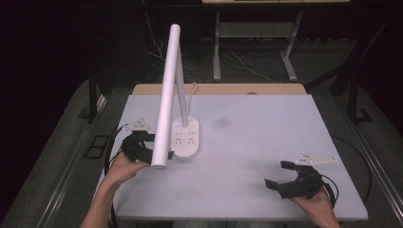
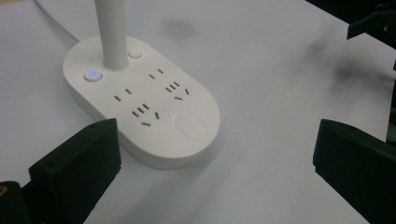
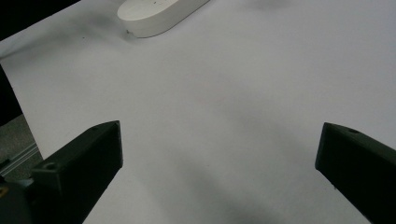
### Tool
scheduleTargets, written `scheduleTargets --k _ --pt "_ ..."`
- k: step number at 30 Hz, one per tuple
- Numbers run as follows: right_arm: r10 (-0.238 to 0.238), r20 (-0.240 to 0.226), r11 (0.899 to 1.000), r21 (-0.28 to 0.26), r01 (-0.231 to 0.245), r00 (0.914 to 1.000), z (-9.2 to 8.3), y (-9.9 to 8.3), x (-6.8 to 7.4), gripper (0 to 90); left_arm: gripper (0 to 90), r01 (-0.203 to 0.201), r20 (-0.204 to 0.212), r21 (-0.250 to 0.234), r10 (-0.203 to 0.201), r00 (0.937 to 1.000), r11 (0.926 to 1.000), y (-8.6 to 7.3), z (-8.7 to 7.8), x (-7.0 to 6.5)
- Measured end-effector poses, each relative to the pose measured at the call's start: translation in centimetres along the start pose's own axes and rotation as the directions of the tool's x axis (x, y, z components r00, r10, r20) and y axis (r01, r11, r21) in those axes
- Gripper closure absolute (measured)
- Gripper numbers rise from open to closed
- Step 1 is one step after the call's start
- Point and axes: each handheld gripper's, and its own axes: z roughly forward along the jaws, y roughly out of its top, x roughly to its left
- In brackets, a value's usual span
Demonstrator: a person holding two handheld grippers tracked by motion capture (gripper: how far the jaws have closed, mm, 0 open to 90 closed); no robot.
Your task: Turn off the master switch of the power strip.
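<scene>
White lamp base [image 1: 186,138] with sockets sits left of centre on the tabletop [image 1: 266,128]. Left tool [image 1: 142,142] beside it, jaws spread, empty. Right tool [image 1: 280,175] lower right, jaws spread, empty.

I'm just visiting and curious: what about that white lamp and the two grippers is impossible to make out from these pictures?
- Lamp, high view: its long head covers part of the left gripper, so its jaws are unclear there.
- Lamp base, left gripper view: the stem is cut off by the top edge.
- Cord, high view: it runs behind the table, so its plug end is hidden.
- Right gripper view: the base is cut off by the top edge.
</scene>
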Motion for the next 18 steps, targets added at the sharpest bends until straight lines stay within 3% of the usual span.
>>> scheduleTargets --k 18 --pt "0.001 -0.006 1.000 -0.002 -0.001 1.0000 0.0 0.0 0.0 0.3 0.0 0.000 -0.028 0.006 0.000 0.9996 1.0000 2.3 0.1 1.9"
